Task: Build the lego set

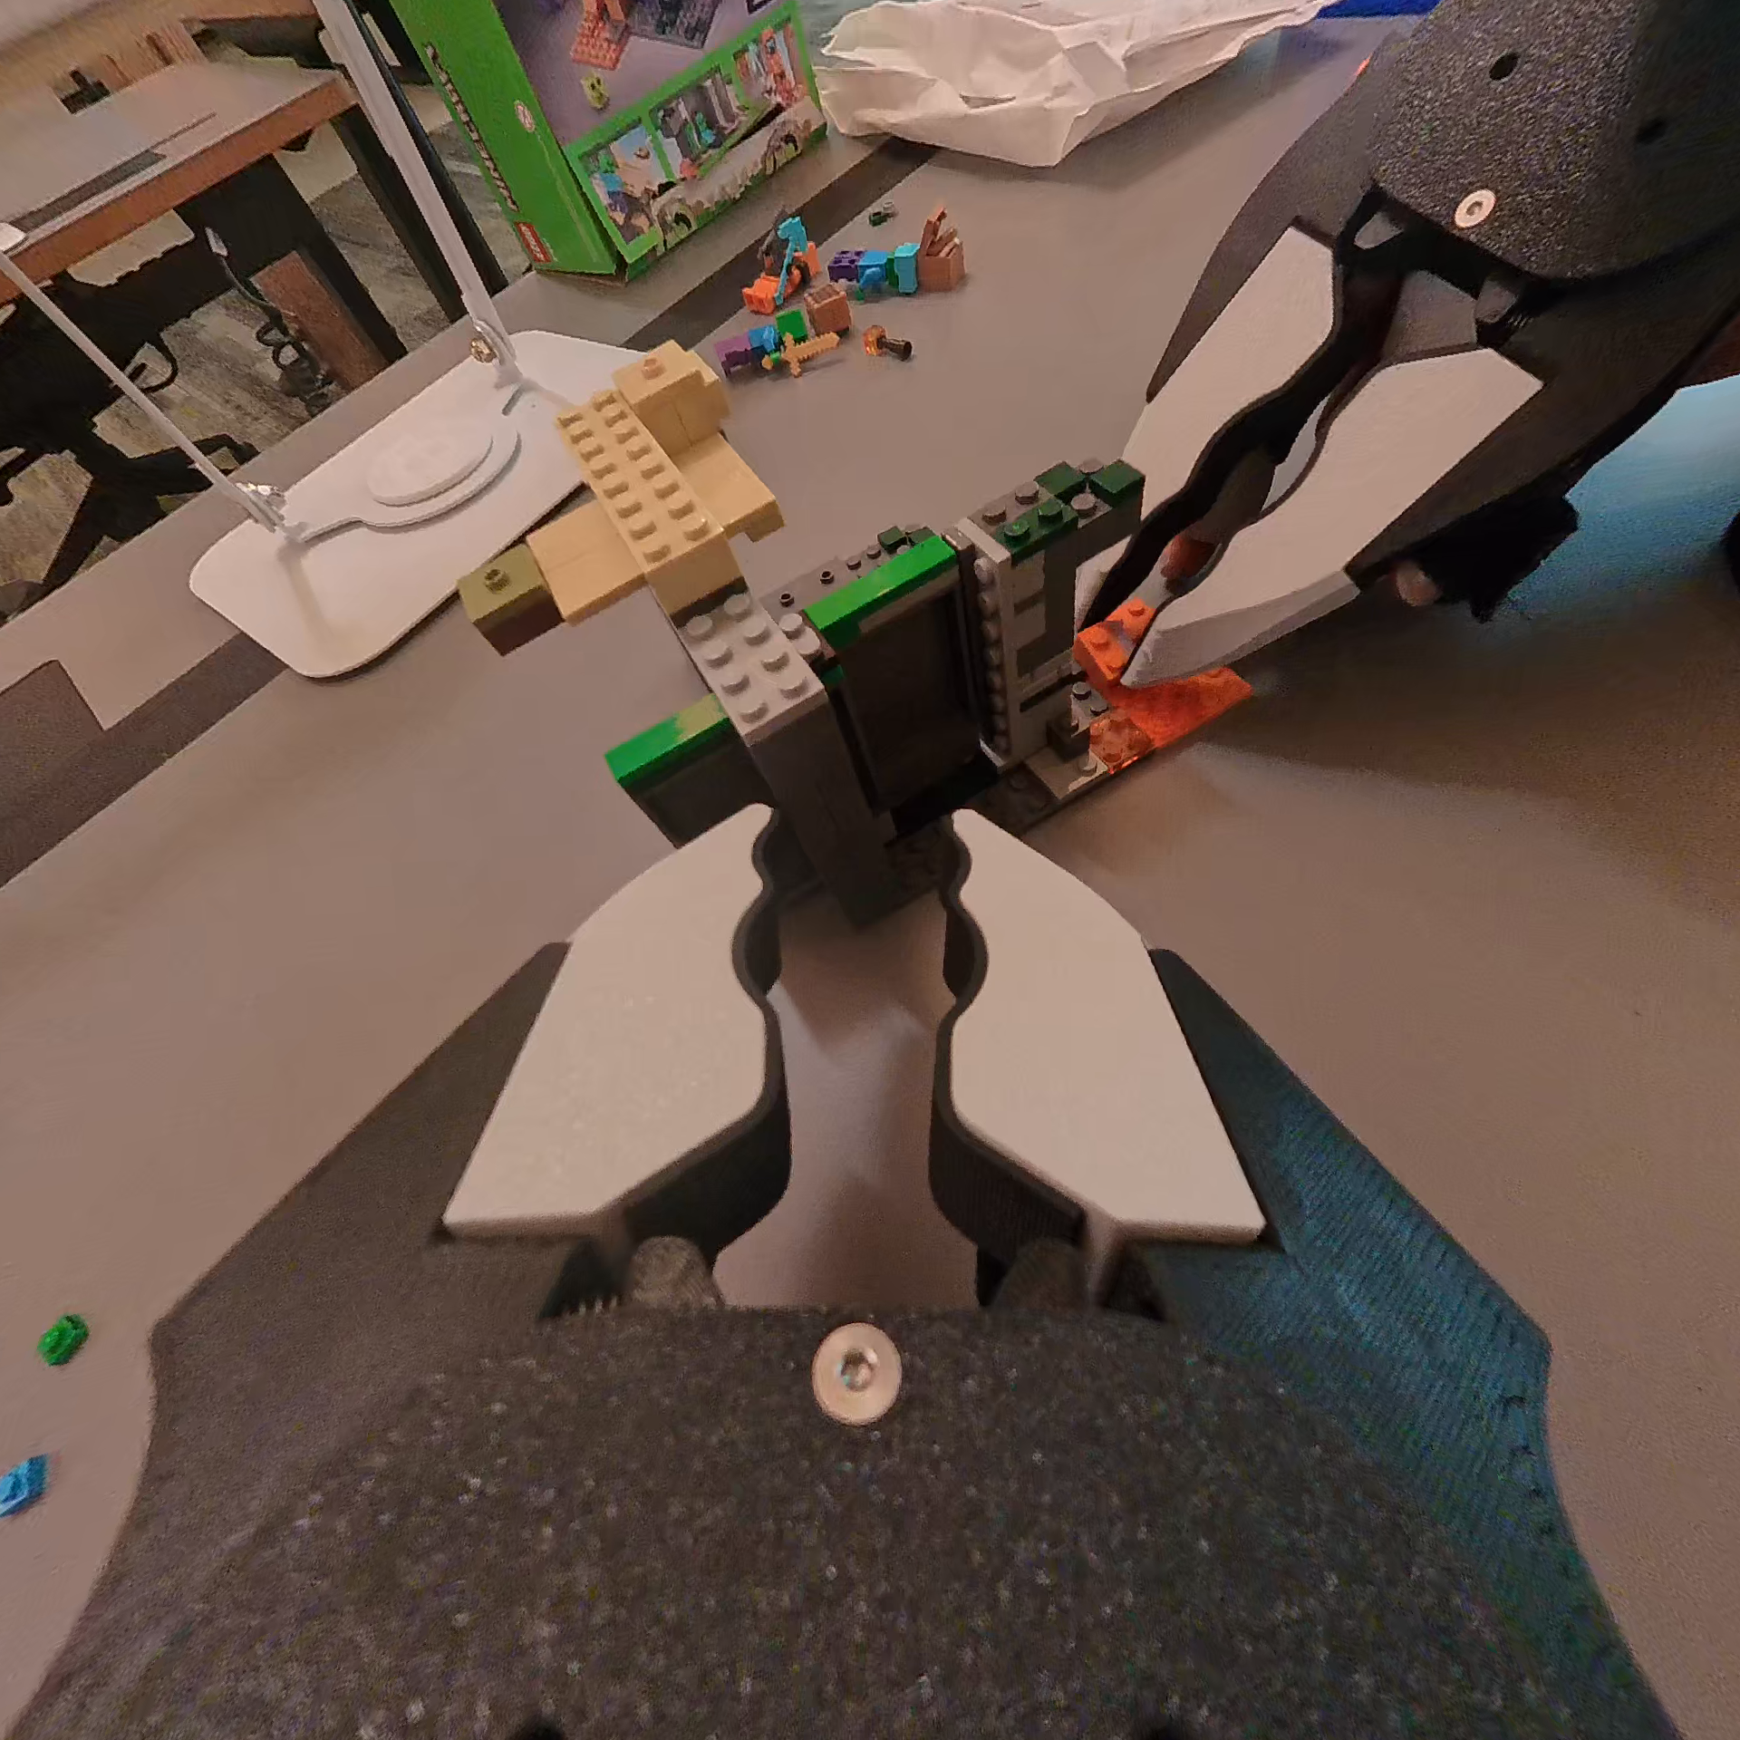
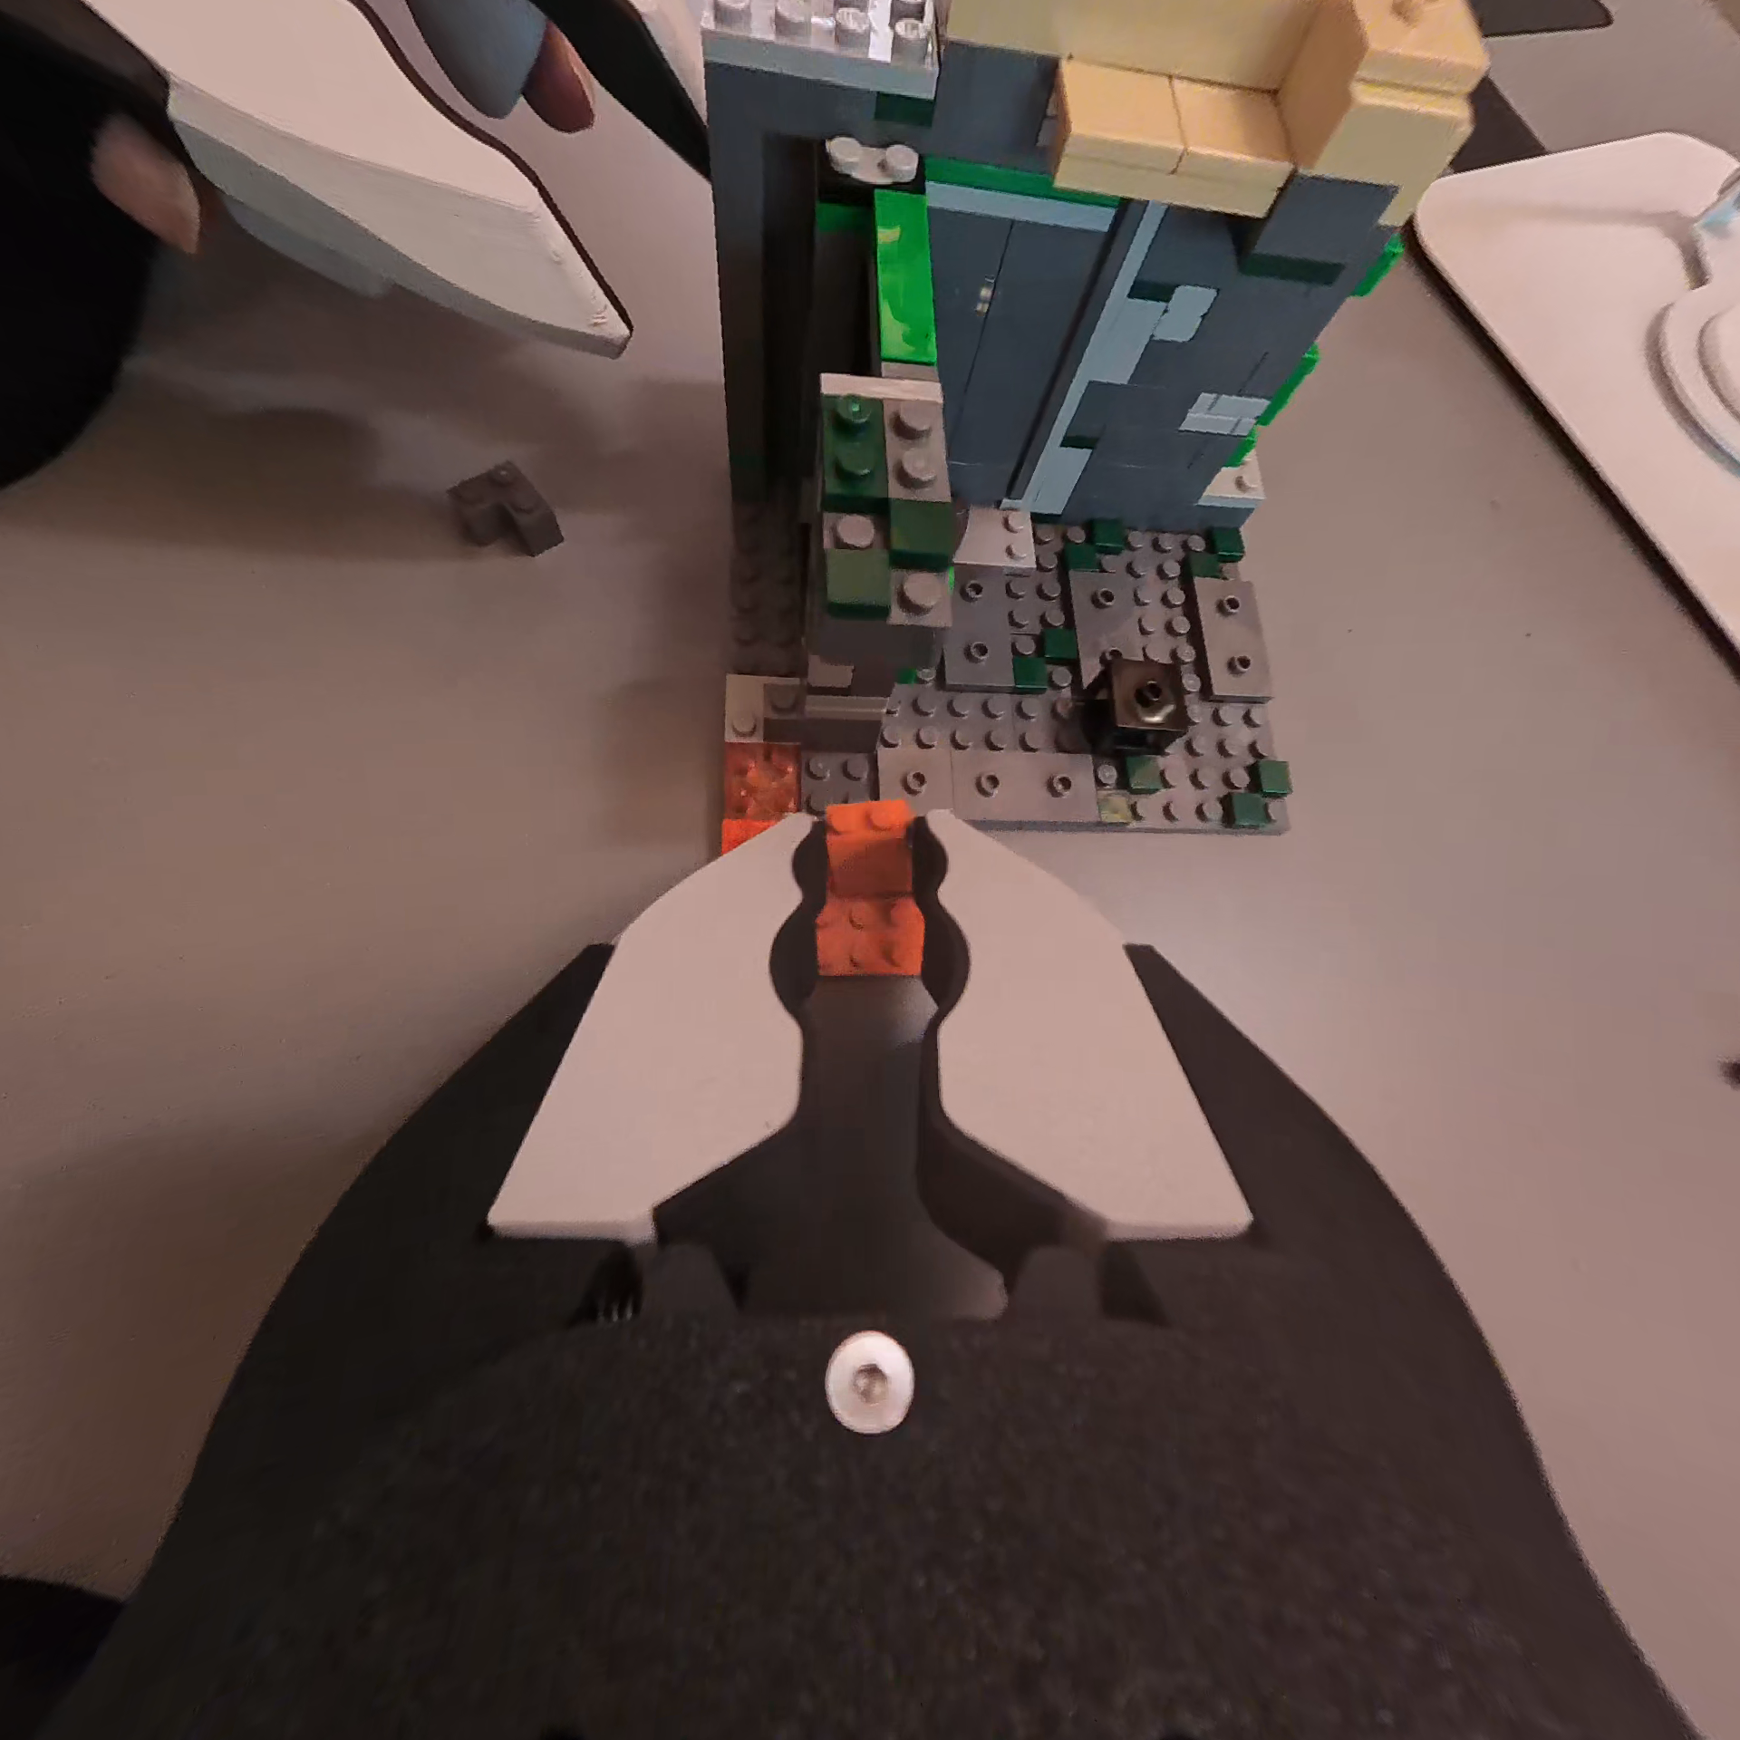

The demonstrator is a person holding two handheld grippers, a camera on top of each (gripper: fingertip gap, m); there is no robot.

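Observation:
The lego build (image 1: 876, 678) stands mid-table: dark grey walls with green trim, a tan plate structure (image 1: 650, 490) on top, and a studded grey baseplate (image 2: 998, 744) in front. My left gripper (image 1: 861, 838) is open, its tips at the near end of the dark wall; one of its fingers (image 2: 424, 235) shows clear of the wall in the right wrist view. My right gripper (image 2: 871, 829) is shut on an orange brick (image 2: 866, 894). It holds the brick (image 1: 1106, 640) just over the clear orange lava plate (image 1: 1177, 706) at the baseplate's corner (image 2: 758, 781).
A loose dark grey brick (image 2: 508, 513) lies left of the build. A white stand base (image 1: 395, 527) sits beside it. The green lego box (image 1: 640, 141), a white paper bag (image 1: 1036, 66) and a pile of small parts (image 1: 829, 292) are at the back. Small green (image 1: 64, 1337) and blue (image 1: 24, 1488) pieces lie near left. One gripper's finger ends stand about 10 cm off the other's.

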